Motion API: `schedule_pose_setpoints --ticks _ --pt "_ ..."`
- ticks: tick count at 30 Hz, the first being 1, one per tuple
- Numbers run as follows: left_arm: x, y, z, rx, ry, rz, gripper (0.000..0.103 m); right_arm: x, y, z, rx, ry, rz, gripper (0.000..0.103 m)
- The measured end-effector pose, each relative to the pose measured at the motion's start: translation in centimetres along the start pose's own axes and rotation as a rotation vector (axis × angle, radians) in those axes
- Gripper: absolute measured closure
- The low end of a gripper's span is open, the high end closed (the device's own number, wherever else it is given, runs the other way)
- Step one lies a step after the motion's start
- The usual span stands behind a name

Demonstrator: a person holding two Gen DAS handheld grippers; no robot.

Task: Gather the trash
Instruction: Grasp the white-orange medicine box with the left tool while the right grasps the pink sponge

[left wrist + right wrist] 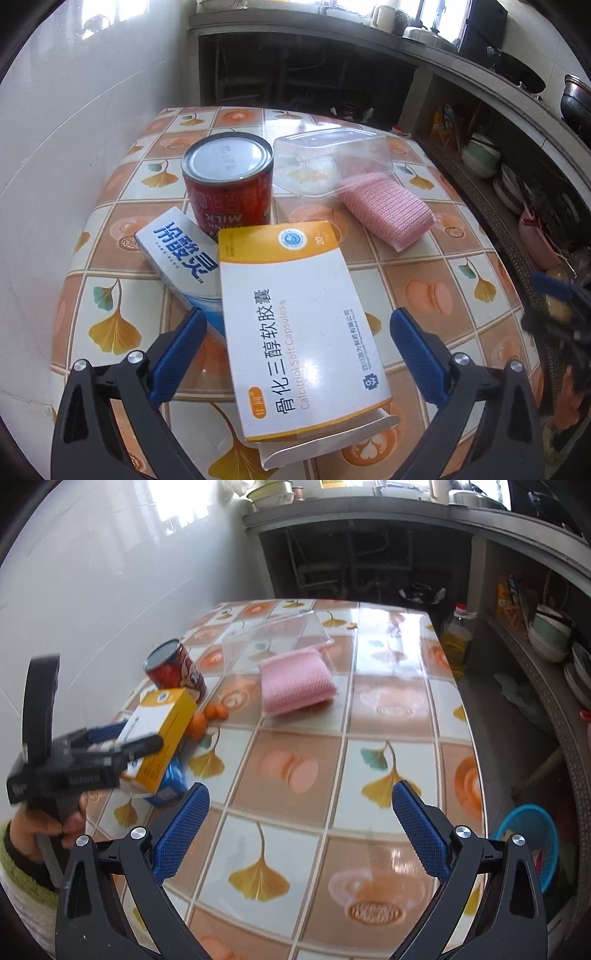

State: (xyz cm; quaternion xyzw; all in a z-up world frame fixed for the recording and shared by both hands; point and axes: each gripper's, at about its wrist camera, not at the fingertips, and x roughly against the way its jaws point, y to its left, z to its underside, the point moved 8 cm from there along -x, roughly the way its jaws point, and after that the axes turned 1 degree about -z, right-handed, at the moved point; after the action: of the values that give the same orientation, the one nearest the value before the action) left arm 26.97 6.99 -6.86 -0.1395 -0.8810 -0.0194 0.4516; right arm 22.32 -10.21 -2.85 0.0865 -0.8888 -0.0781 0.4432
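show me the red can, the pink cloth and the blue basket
red can (pixel 229 192): left wrist view, on its red side wall.
pink cloth (pixel 295 682): right wrist view, on its top face.
blue basket (pixel 532 825): right wrist view, on its woven rim beside the table.

Table (pixel 461 295) layout: white-and-yellow cardboard medicine box (pixel 295 325) nearest, leaning on blue-and-white carton (pixel 181 254) at left; red tin can (pixel 229 177) behind; pink knitted cloth (pixel 384 210) right, clear plastic lid (pixel 332 158) behind it.

Blue box (pixel 184 258) half hidden under capsule box (pixel 295 325); left tool (pixel 122 746) motion-blurred.
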Motion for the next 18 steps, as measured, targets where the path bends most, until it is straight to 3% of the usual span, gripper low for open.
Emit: schedule_pose_setpoints --ticks 4,10,18 --pt "0.0 0.1 0.3 0.007 0.001 -0.012 0.015 -2.5 -0.1 -2.6 0.014 0.011 -0.025 0.008" --pt "0.1 1.3 0.8 0.091 0.017 0.028 0.028 -7.1 0.0 -5.8 0.088 0.042 0.011 0.008" --pt "1.0 2.0 1.3 0.141 0.003 0.049 0.029 -11.9 0.6 -7.4 0.192 0.106 0.03 0.008"
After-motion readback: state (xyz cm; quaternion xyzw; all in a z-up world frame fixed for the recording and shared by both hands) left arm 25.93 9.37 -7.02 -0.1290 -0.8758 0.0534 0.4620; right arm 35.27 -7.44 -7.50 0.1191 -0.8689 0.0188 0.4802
